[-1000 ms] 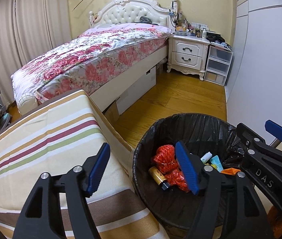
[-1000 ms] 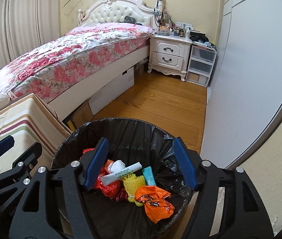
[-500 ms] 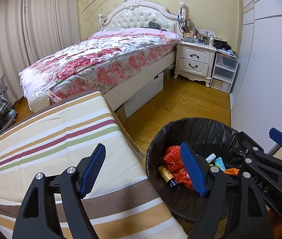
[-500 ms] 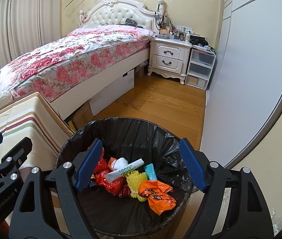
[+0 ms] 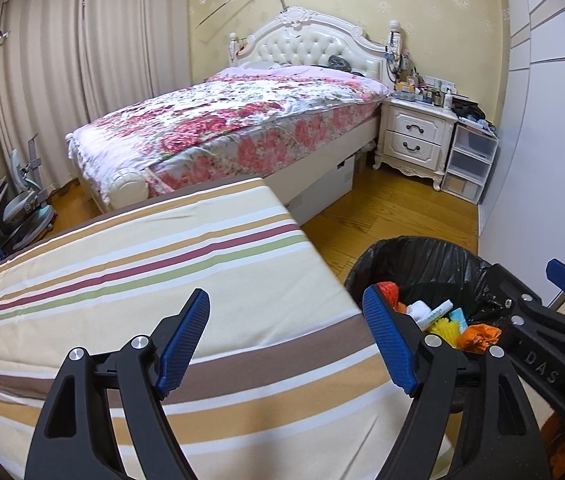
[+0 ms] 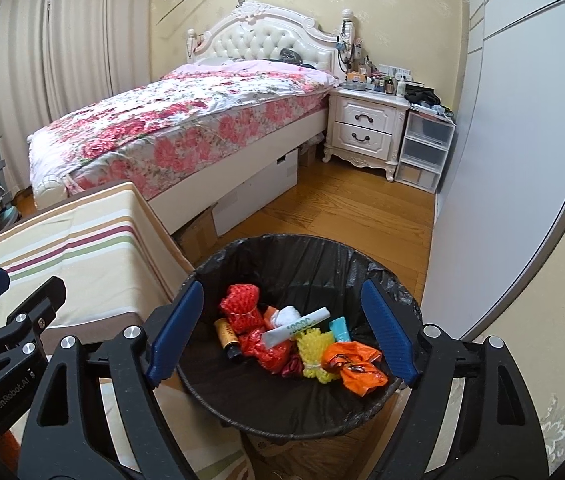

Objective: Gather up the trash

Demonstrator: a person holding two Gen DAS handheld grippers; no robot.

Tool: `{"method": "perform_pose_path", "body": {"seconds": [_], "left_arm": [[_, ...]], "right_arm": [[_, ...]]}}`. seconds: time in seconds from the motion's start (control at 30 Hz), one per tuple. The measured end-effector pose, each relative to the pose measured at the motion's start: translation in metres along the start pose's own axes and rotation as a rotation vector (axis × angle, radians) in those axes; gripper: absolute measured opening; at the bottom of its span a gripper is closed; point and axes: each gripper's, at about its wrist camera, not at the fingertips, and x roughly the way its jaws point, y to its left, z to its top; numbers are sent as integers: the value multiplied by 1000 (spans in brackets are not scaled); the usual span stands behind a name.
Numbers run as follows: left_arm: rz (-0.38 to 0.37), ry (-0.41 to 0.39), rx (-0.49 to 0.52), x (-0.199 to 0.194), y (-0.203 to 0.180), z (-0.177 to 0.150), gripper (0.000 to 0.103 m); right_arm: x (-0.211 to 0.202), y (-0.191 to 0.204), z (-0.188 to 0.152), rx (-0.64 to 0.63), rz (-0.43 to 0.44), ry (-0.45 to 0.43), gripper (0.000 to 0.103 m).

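We hold our left gripper [image 5: 286, 344] above the striped cloth [image 5: 142, 264], its blue fingers [image 5: 182, 340] wide apart and opening, nothing between them. The trash bin [image 5: 434, 252], lined with a black bag, stands just beyond and to the outer side of its right finger.

Our right gripper [image 6: 282, 332] hangs over the same bin [image 6: 306, 248], fingers [image 6: 176, 334] spread and empty, not gripping anything. Between and below those fingers lies the collected trash: red netting [image 6: 240, 306], a small dark bottle [image 6: 226, 334], a white tube [image 6: 294, 326], yellow netting [image 6: 314, 354] and an orange wrapper [image 6: 354, 366] nearest the right finger. A floral bed [image 6: 170, 120] sits far ahead.
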Motion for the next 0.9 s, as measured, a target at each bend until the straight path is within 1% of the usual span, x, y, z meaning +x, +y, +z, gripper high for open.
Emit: {"method": "perform_pose_path", "body": {"seconds": [0.17, 0.23, 0.27, 0.5, 0.67, 0.9], "left_arm": [[21, -20, -26, -20, 19, -9, 77], [26, -28, -37, -28, 25, -12, 77], [29, -32, -42, -32, 28, -14, 77], [53, -62, -60, -56, 40, -22, 78], [67, -72, -76, -67, 46, -29, 79], [71, -73, -84, -70, 51, -34, 79]], "right_arm": [[-18, 13, -4, -38, 15, -15, 80], [-26, 17, -6, -50, 26, -23, 82], [-30, 19, -7, -54, 32, -28, 85], [-54, 30, -16, -96, 55, -59, 85], [-64, 37, -21, -105, 73, -66, 85], [-69, 43, -24, -115, 85, -71, 85]]}}
